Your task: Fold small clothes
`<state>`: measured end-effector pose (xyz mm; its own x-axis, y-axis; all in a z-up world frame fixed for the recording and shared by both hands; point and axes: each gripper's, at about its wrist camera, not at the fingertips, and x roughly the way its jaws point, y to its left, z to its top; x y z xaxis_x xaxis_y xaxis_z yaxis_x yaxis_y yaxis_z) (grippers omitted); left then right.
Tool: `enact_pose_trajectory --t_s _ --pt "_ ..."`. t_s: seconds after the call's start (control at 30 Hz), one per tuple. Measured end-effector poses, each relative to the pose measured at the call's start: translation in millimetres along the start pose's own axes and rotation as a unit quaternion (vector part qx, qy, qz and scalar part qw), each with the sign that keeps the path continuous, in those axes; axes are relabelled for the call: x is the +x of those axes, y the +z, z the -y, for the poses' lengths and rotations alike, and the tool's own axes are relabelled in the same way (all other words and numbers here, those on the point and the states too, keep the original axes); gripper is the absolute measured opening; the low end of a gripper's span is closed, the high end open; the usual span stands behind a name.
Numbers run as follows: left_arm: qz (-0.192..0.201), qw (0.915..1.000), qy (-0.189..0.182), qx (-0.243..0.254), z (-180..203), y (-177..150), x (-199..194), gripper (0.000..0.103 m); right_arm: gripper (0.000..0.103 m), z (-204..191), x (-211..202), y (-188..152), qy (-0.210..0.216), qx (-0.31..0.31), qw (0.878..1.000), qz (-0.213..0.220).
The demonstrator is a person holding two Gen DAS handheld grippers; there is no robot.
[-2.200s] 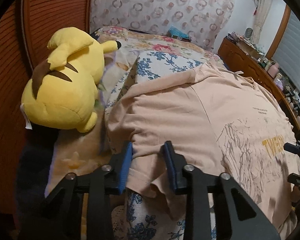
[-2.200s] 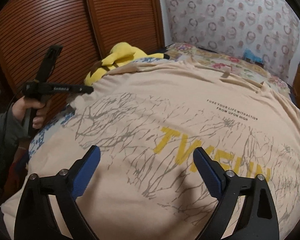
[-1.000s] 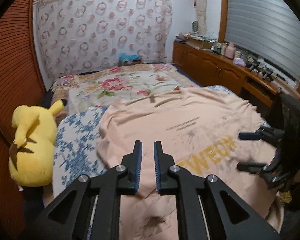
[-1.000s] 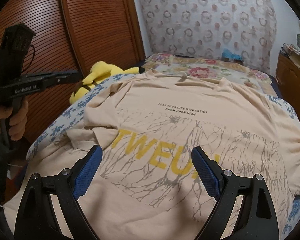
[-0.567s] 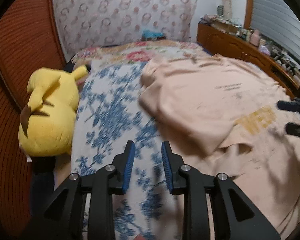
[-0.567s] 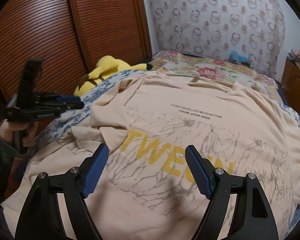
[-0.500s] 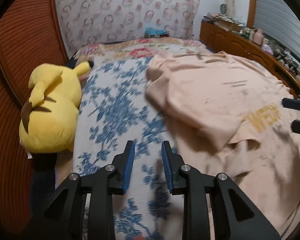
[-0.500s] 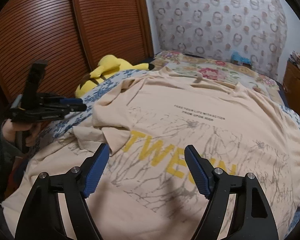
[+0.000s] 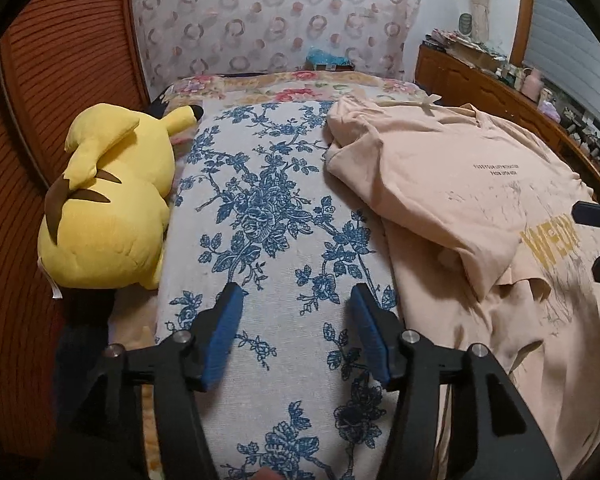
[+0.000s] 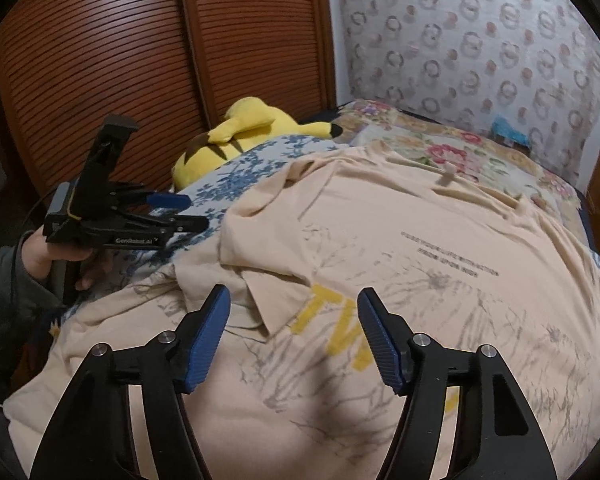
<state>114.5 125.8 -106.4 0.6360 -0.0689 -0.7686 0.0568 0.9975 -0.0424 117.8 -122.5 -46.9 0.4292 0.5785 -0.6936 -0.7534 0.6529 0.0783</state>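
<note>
Between claws: folded sleeve [image 10: 260,280] is lying nearer right claw [image 10: 294,336].
Left claw [image 9: 296,336]: hovering over bedspread [image 9: 268,216], beside shirt [image 9: 480,200].
Claw state: both apart, empty; left opening, right narrowing.

T-shirt [image 9: 452,184] spread on the bed [image 9: 260,216], one sleeve [image 9: 432,216] folded inward; plush toy [image 9: 104,208] left of it, against the wardrobe doors [image 9: 52,92].

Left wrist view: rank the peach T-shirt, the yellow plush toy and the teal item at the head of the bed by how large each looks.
1. Peach T-shirt, largest.
2. Yellow plush toy.
3. Teal item, smallest, though it lies farthest from the camera, so its true size is unsure.
</note>
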Motion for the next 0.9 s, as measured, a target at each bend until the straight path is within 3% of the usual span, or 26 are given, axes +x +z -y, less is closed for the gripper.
enact_pose_trajectory --t_s 0.2,0.27,0.5,0.6,0.7,0.77,0.9 --pt "-0.002 1.0000 0.005 0.004 4 0 1 0.064 0.053 -13 22 13 0.025 -0.024 0.999 -0.016" --pt "-0.004 1.0000 0.007 -0.004 1 0 1 0.071 0.052 -20 34 18 0.033 -0.035 0.999 -0.025" --pt "-0.004 1.0000 0.006 -0.006 0 -1 2 0.072 0.049 -39 72 34 0.052 -0.071 0.995 -0.053" --pt "-0.004 0.9999 0.007 -0.007 0 -1 2 0.072 0.043 -44 86 37 0.056 -0.085 0.993 -0.065" --pt "-0.005 1.0000 0.005 -0.005 -2 -1 2 0.072 0.027 -48 97 37 0.048 -0.100 0.991 -0.077" --pt "-0.005 1.0000 0.002 -0.002 -3 -2 1 0.072 0.009 -47 100 37 0.039 -0.106 0.991 -0.078" --pt "0.002 0.9998 -0.022 -0.002 -1 -5 -5 0.072 0.003 -35 91 43 0.035 -0.098 0.993 -0.060"
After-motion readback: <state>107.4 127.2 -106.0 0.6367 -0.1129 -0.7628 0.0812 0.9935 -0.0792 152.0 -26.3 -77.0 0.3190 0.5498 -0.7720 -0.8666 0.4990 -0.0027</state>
